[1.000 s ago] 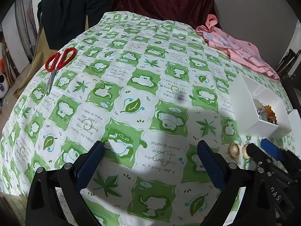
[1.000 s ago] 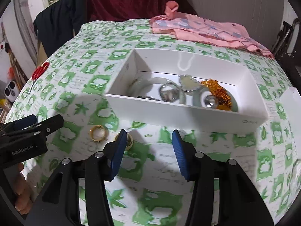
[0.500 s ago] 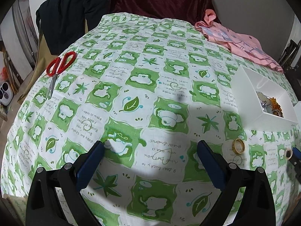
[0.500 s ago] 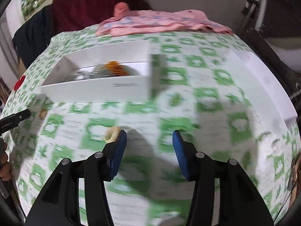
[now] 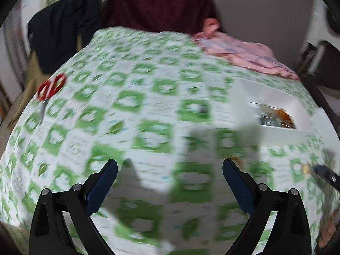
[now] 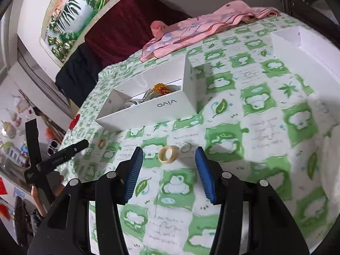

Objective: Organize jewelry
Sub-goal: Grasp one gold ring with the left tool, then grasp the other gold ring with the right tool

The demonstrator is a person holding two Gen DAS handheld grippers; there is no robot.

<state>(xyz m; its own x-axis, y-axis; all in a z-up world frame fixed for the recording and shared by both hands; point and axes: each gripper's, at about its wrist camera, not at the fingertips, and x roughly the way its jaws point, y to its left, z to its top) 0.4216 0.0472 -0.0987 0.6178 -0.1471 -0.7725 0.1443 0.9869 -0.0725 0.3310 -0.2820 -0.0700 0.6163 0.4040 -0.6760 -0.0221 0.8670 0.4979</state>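
A wide gold ring [image 6: 168, 154] lies flat on the green-and-white cloth. My right gripper [image 6: 169, 151] is open, with a blue pad on each side of the ring and neither touching it. A second gold ring [image 6: 102, 143] lies further left on the cloth. Beyond them stands the white box [image 6: 148, 108], holding orange beads and silver pieces. My left gripper [image 5: 170, 163] is open over bare cloth with nothing between its fingers. Its view is blurred, with the white box [image 5: 276, 131] at the right and the right gripper's tip [image 5: 325, 173] at the far right edge.
Red-handled scissors [image 5: 51, 87] lie at the cloth's far left. A pink garment [image 6: 201, 27] is bunched at the back edge behind the box. Another white tray [image 6: 297, 40] sits at the back right. Dark clothes hang behind the table.
My right gripper has swung and rolled, so the gold ring once by its left pad now lies between the pads. The left view has shifted towards the box and blurred.
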